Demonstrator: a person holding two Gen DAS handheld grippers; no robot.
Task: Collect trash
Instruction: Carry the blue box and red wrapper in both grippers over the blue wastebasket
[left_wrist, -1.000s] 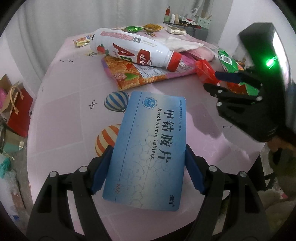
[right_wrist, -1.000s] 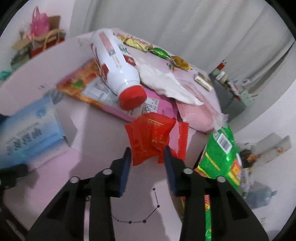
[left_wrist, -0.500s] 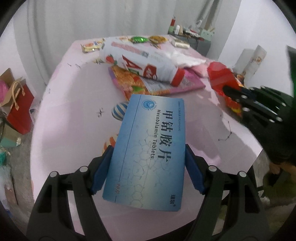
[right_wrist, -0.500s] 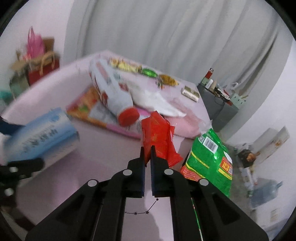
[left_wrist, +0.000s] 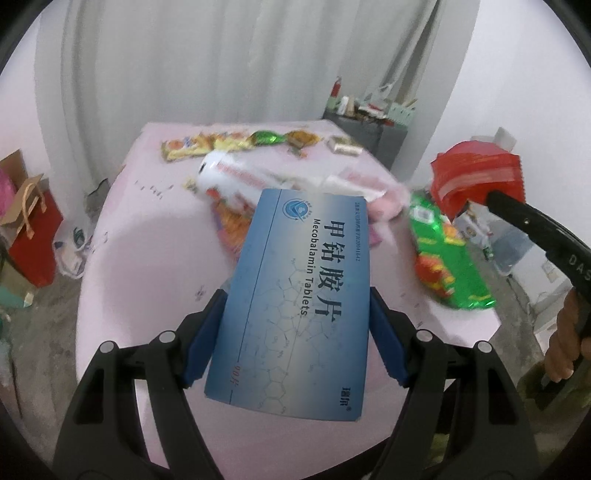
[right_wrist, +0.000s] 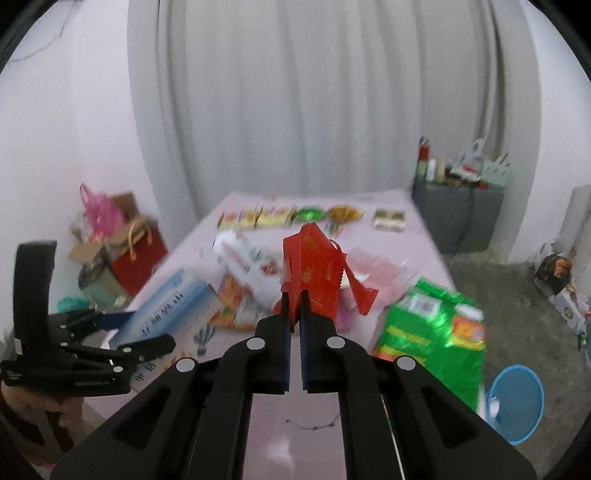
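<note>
My left gripper is shut on a blue tablet box and holds it lifted above the pink table. My right gripper is shut on a crumpled red wrapper, raised off the table; the same red wrapper shows at the right of the left wrist view. The left gripper with the blue box appears at the left of the right wrist view. A white bottle, an orange packet and a green bag lie on the table.
Small candy wrappers line the table's far edge. A blue bin stands on the floor at the right. Gift bags sit on the floor at the left, and a grey cabinet stands at the back right.
The right gripper closed on the red wrapper and lifted it off the table. The left gripper rose with the blue box, so the table now sits farther below.
</note>
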